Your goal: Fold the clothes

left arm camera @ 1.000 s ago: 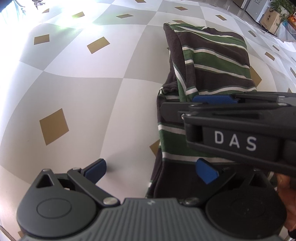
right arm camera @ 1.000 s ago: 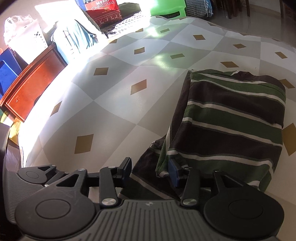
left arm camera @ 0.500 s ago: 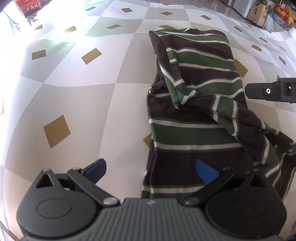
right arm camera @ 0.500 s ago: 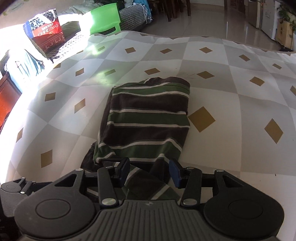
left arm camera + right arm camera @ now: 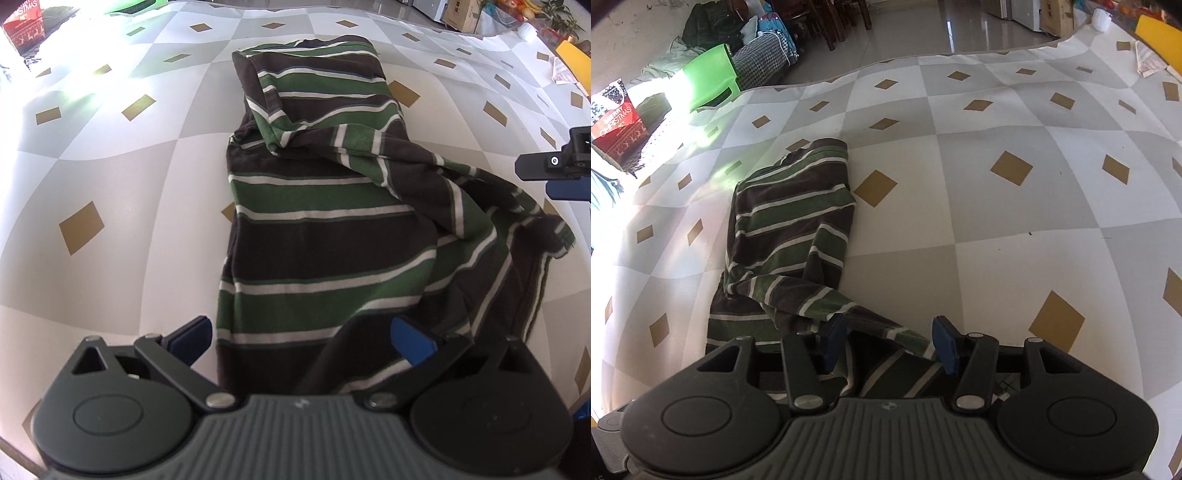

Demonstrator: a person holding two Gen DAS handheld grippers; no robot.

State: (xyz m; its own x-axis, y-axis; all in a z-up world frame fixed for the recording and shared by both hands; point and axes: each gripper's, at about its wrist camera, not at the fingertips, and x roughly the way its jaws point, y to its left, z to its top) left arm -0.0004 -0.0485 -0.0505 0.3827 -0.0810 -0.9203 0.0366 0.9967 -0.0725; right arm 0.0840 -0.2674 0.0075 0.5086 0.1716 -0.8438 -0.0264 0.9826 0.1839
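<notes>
Left gripper point(image 5: 301, 341) sits at the bottom of the left wrist view, jaws spread wide and gripping nothing; the near end of the shirt point(image 5: 325, 206) lies between and under its blue pads without being pinched. From there the shirt runs up the middle of the frame, long axis pointing away from the gripper, folded end at the top. A loose flap trails off to the lower right, toward the right gripper's tip at the right edge. The sheet point(image 5: 110, 166) lies under it all.

Right gripper point(image 5: 888, 341), in the right wrist view, has jaws that have just been opening; they now stand about half apart, with striped cloth lying loose between them, not clamped. Here the shirt stretches from the bottom centre up and left, so its bulk lies left of this gripper. The flap is nearest this gripper, so I judge the right hand better placed for folding it over.
</notes>
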